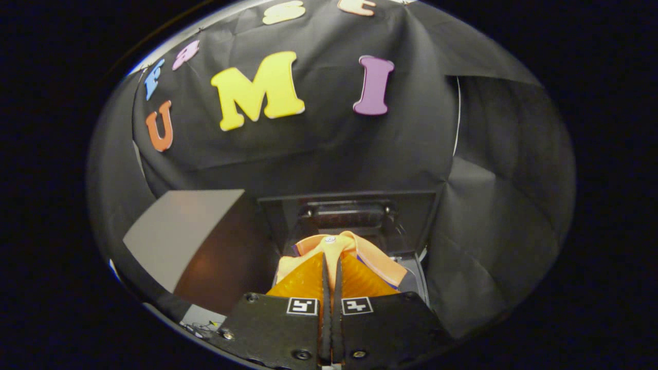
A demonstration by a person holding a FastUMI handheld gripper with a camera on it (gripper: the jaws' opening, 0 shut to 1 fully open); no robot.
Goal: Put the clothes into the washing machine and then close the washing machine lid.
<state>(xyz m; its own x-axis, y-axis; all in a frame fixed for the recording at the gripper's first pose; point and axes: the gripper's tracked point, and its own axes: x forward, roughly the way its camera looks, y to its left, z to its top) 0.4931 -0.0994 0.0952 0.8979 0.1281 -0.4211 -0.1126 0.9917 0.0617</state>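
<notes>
Above the washing machine [354, 216] — hand-held gripper [331, 257] clamped on an orange garment [354, 246].

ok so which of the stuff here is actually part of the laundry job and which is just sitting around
Part of the job:
- orange garment, pinched between the closed fingers
- washing machine, just beyond the fingers
- its raised lid

Just lying about:
- grey panel, off to the machine's side

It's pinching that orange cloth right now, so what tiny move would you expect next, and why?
Probably carry the orange garment a little further forward, toward the dark washing machine just beyond it. The gripper has its fingers closed together on the garment, so it is gripped and lifted, and the machine's open lid stands raised behind it.
</notes>
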